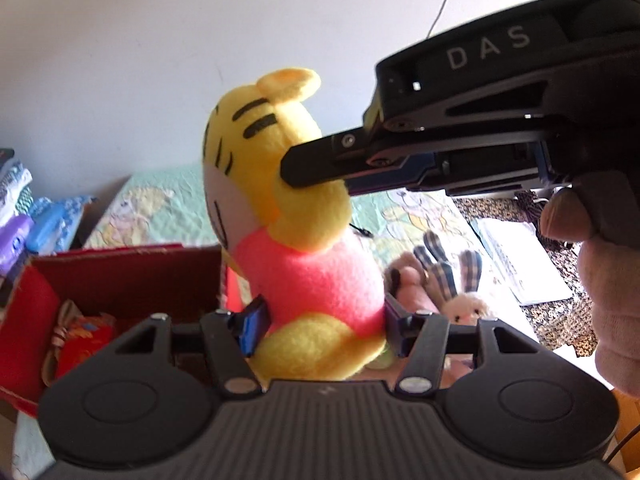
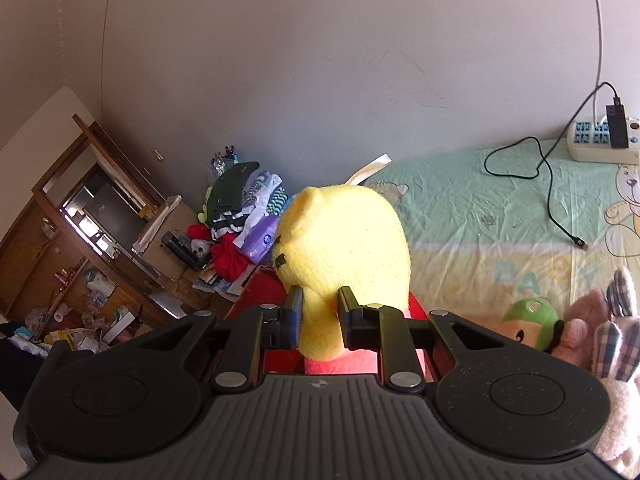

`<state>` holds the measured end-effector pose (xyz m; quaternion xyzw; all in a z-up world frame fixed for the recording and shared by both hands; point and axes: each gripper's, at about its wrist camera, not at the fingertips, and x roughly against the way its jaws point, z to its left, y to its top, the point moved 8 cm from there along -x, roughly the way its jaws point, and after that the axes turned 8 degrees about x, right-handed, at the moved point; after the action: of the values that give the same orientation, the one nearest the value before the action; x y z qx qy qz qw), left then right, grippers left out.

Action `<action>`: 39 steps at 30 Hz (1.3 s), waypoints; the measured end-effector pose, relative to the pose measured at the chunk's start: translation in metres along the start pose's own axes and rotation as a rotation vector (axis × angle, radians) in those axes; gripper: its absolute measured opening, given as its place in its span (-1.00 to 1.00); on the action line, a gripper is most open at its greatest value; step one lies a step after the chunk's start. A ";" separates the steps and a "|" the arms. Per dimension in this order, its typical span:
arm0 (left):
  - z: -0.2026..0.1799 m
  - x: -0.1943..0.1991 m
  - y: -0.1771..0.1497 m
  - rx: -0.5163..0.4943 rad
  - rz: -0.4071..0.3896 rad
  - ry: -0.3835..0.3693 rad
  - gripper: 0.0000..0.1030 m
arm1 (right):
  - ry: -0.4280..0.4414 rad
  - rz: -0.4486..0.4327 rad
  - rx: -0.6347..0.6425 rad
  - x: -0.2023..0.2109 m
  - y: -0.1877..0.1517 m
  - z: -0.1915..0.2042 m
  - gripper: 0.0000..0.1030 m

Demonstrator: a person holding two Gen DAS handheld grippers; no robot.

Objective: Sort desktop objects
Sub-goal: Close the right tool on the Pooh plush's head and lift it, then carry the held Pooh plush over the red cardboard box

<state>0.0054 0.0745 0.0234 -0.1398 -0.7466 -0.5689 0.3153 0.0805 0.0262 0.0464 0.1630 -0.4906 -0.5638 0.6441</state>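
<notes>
Overhead, both tools pinch the tiger plush (image 1: pixel 304 216), red box (image 1: pixel 120 280) beside, rabbit toy (image 1: pixel 460 300) behind.

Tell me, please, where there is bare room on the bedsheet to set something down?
The green sheet is bare between the tiger plush and the black cable, up to the wall. It is crowded at the right edge around the green-capped toy and checked-ear bunny, and left by the clothes pile.

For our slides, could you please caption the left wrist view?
Both claws grip a yellow tiger plush, left claw at its body, right claw at its head, beside a red box.
</notes>
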 end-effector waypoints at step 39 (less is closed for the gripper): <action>0.294 -0.011 -0.026 0.081 0.226 0.076 0.36 | 0.066 0.202 -0.303 -0.255 -0.056 0.101 -0.69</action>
<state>-0.0928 0.3437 -0.0486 -0.1884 -0.7360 -0.5040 0.4109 -0.0036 0.2695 -0.0637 0.0323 -0.3924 -0.5579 0.7306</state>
